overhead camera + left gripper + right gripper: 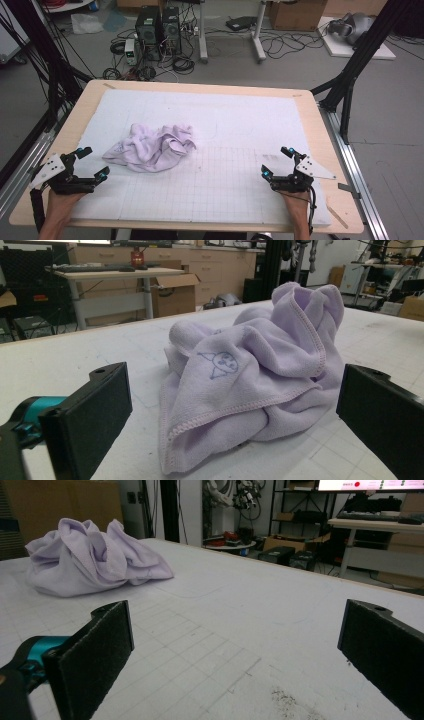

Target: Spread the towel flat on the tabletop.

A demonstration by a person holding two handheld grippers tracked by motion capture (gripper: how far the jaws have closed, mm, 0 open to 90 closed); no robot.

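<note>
Here, white gridded mat (210, 150), wooden table (320, 140), cabled floor (230, 55)

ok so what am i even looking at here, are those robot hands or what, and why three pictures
No robot here: a person holds a hand tool in each hand, each ending in two black tongs. The wide picture is from a camera above the table. In it the left tongs sit at the near left edge and the right tongs at the near right, forearms coming in from the bottom. The other two pictures come from small cameras riding on each tool, looking out between its own black jaws.

On the white gridded mat covering the wooden table lies one crumpled pale lilac towel with a small printed figure. It sits close in front of the left tool and farther off from the right one. Both pairs of tongs are open and hold nothing.
</note>
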